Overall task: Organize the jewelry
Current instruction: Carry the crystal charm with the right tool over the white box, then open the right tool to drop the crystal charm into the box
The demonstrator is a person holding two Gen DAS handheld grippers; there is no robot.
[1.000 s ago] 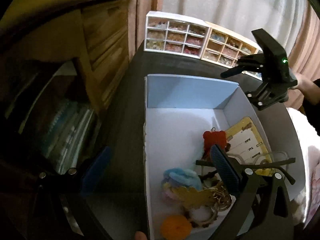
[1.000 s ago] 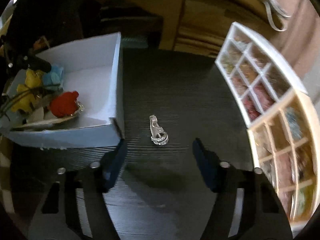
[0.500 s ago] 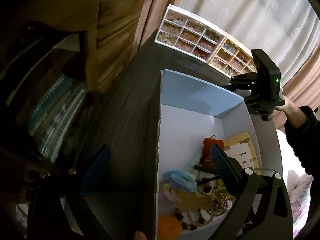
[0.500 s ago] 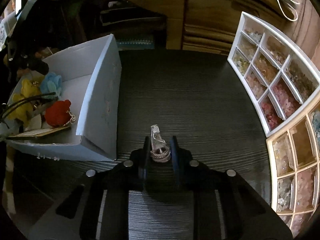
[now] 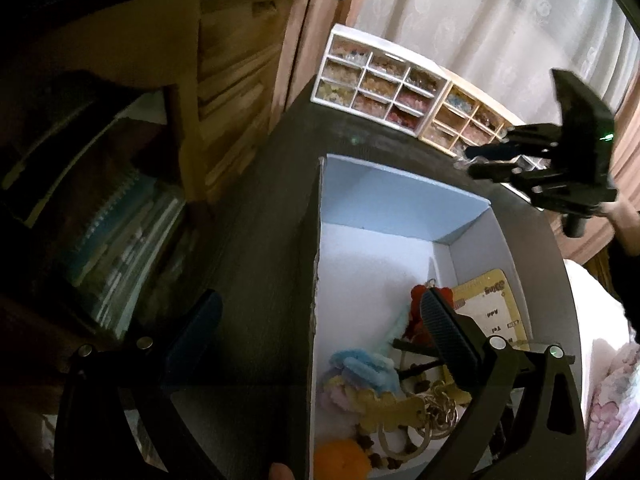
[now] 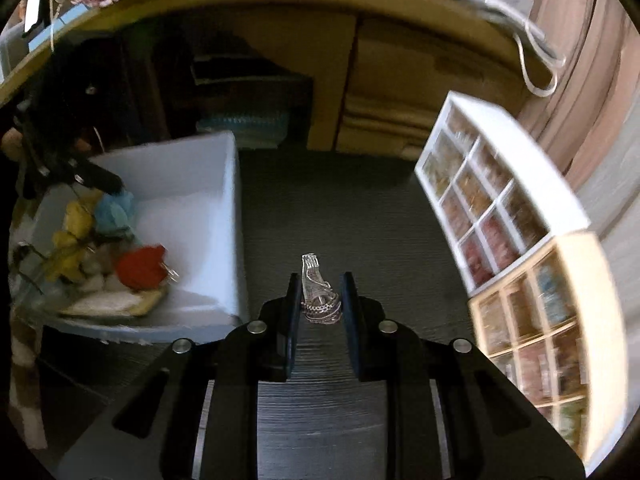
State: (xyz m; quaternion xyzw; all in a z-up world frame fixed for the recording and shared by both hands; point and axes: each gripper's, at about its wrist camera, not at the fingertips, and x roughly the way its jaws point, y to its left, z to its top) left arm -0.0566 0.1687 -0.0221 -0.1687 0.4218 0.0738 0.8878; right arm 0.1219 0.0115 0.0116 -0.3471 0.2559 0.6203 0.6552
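We've got the right gripper [image 6: 319, 300] clamped on a ring [image 6: 319, 296] above the tabletop [image 6: 340, 208]. Our left gripper [image 5: 320, 332] hangs wide open, straddling the blue box [image 5: 400, 196] wall.

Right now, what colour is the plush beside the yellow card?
Red; right wrist view shows it best.

The table [image 6: 360, 208] is near-black with a fine ribbed grain. The box [image 5: 396, 204] is pale blue on its walls and white on its floor. Inside lie a red charm [image 6: 142, 266], a sky-blue fluffy piece [image 5: 362, 368], an orange pompom [image 5: 340, 460] and a yellow card [image 5: 486, 304] printed with dark lettering. One drawer unit [image 6: 492, 184] is white, the other [image 6: 536, 336] cream; their contents look pink, amber and blue, though blurred. The ring [image 6: 318, 294] is silvery.
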